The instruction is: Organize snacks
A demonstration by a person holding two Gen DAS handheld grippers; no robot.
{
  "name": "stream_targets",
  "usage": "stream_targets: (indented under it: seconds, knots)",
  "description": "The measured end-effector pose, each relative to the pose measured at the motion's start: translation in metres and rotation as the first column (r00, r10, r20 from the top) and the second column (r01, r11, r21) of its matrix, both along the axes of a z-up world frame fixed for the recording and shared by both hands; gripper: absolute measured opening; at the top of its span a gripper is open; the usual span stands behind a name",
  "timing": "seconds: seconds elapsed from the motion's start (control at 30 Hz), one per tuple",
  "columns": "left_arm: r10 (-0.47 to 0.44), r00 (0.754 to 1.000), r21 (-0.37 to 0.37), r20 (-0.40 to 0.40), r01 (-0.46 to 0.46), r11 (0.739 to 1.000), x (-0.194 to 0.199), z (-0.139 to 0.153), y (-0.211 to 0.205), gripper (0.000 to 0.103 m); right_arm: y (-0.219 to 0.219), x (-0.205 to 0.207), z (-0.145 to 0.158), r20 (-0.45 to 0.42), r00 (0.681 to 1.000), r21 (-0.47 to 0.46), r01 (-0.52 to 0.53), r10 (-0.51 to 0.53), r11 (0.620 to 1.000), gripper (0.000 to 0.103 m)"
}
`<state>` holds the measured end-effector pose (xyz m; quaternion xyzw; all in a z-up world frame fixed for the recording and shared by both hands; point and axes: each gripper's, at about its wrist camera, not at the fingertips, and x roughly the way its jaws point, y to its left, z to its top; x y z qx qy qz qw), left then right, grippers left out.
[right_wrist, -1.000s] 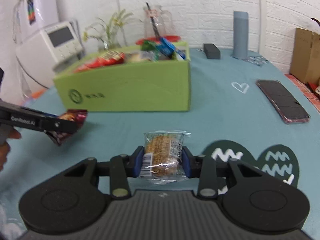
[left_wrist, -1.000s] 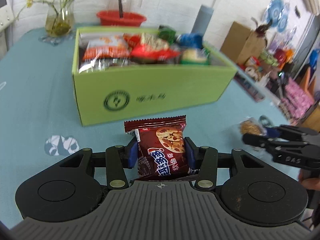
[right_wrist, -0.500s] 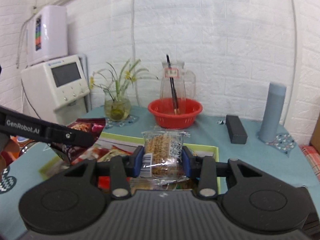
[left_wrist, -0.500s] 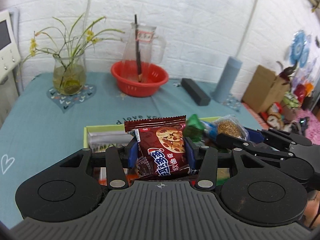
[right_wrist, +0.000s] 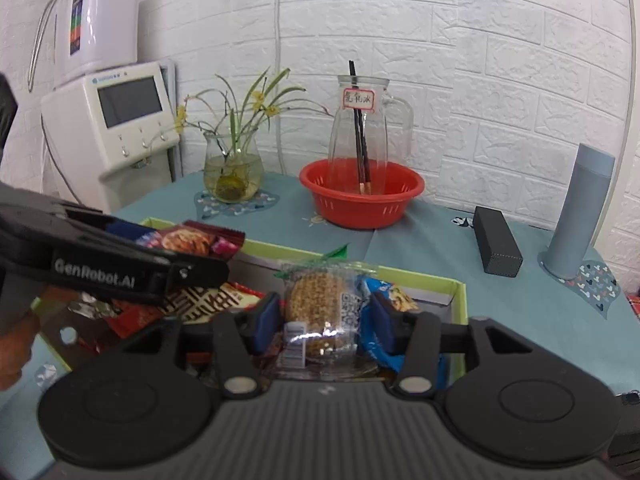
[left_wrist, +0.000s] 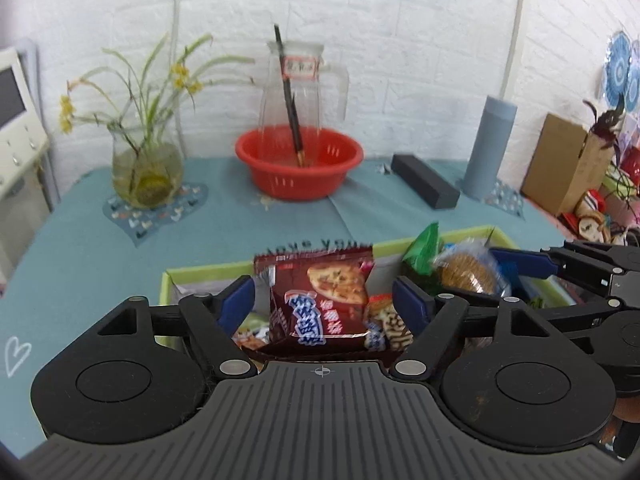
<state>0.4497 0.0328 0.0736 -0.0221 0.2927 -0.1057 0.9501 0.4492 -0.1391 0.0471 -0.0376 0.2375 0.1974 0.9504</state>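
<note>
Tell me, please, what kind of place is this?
Probably a room in a home or small office, arranged for recording. A table with a teal cloth stands against a white brick wall; on it are a flower vase and a glass pitcher, with a water dispenser beside.

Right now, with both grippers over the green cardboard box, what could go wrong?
1. The left gripper is open, and the dark red chocolate-chip cookie packet is loose between its fingers. It may land on the heaped snacks and slide over the rim of the green cardboard box.
2. The right gripper, carrying the clear-wrapped round oat cake, is close beside the left. They could bump.
</note>
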Motion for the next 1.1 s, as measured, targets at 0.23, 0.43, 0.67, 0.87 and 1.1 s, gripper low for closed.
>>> stream_targets:
  seconds: [0.23,0.43,0.67,0.87,1.1]
  knots:
    - [0.002,0.995,-0.005,0.099,-0.001,1.0,-0.041,0.039,-0.002,0.075,-0.023,-0.042,0.033,0.1,0.993,0.061,0.056,-0.062,0.997,0.102]
    - [-0.009,0.992,-0.018,0.13,0.012,1.0,-0.086,0.055,-0.008,0.08,-0.037,-0.094,0.045,0.14,0.984,0.068,0.1,-0.109,0.993,0.102]
    - [0.025,0.99,-0.037,0.138,-0.02,0.999,-0.145,0.049,-0.014,0.093,-0.05,-0.158,0.04,0.138,0.973,0.123,0.167,-0.184,0.978,0.103]
    - [0.148,0.983,0.0,0.107,-0.149,0.989,-0.187,0.012,-0.022,0.092,-0.043,-0.186,0.012,0.069,0.962,0.108,0.257,-0.265,0.96,0.103]
    - [0.173,0.984,0.048,0.041,-0.175,0.983,-0.218,-0.023,-0.024,0.092,-0.04,-0.218,-0.018,-0.007,0.945,0.111,0.325,-0.326,0.939,0.103]
